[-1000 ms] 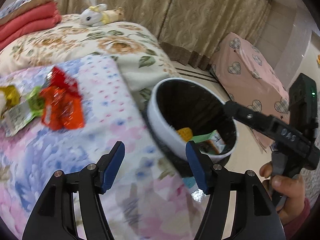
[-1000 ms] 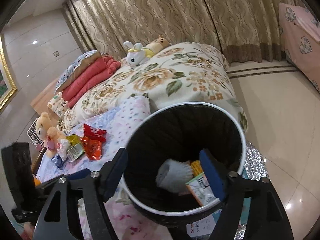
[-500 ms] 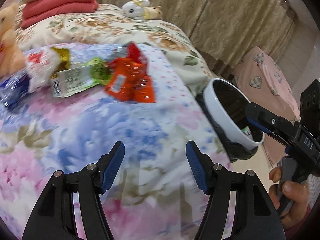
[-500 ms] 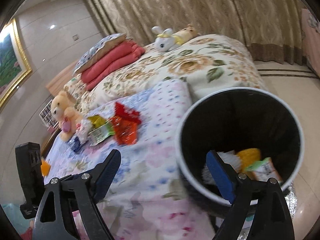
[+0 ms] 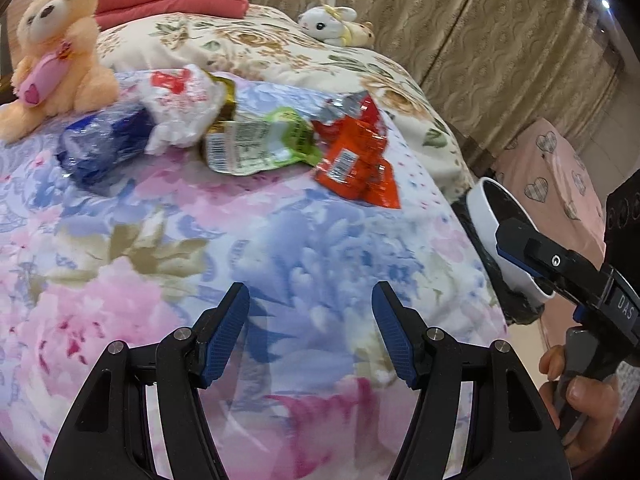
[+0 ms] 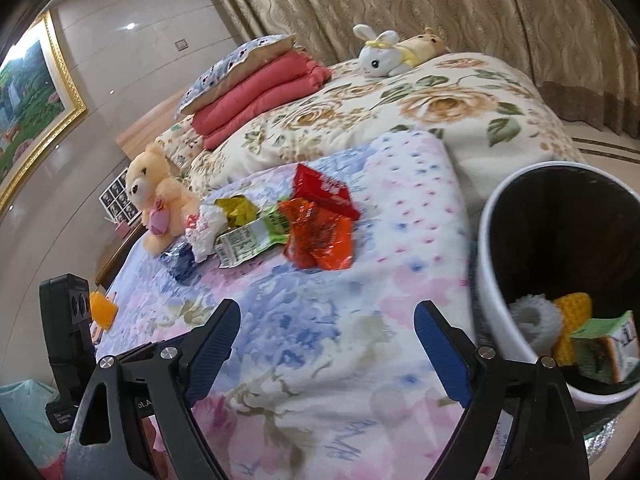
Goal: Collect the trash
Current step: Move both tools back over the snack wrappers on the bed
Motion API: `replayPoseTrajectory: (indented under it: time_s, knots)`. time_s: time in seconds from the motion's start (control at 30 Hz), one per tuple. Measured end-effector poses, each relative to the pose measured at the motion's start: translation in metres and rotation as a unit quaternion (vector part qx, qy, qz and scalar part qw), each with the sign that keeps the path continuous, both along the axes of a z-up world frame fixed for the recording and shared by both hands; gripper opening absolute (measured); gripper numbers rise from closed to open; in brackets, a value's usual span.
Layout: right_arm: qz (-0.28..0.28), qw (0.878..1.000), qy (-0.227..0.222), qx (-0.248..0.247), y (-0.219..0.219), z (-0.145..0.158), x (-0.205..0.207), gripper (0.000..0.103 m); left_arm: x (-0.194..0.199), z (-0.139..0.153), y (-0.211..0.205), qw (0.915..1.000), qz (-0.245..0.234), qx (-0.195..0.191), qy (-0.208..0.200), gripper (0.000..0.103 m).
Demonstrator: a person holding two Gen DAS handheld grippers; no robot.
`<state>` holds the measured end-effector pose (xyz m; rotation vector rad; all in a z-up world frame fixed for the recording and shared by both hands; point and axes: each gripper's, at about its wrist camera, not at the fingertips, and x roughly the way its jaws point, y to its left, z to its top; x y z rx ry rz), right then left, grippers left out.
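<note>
Orange snack wrapper (image 5: 357, 165) lies on the floral blanket (image 5: 280, 248) w/ a red packet (image 6: 322, 192) touching its far side and a green-white pouch (image 5: 260, 146) just left. Further left: gold foil wrapper (image 6: 237, 208), white crumpled bag (image 5: 184, 106), blue wrapper (image 5: 102, 146), then a peach teddy bear (image 5: 56, 48) sitting upright at the far-left edge of the pile.

Left hand-held gripper (image 5: 311, 338) hovers over bare blanket on the near side of the trash pile, jaws spread wide, nothing btwn them. Right hand-held gripper (image 6: 328, 344) also wide apart & empty, above the blanket near the bed edge.

White trash bin (image 6: 490, 264) w/ black liner stands off the bed's right edge; inside are a grey item, a yellow item and a green carton. White bunny plush (image 6: 380, 54) lies far back on the rose-print quilt, red folded bedding (image 6: 260, 92) to its left.
</note>
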<state>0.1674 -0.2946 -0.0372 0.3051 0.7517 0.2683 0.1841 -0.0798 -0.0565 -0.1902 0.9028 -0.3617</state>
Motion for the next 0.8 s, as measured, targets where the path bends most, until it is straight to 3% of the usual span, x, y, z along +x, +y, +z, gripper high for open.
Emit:
replayPoseTrajectory:
  time_s: [0.8]
  knots:
    - [0.014, 0.999, 0.028, 0.018, 0.033, -0.023, 0.052, 0.090, 0.047, 0.006, 0.042, 0.9987, 0.050, -0.005, -0.001, 0.065]
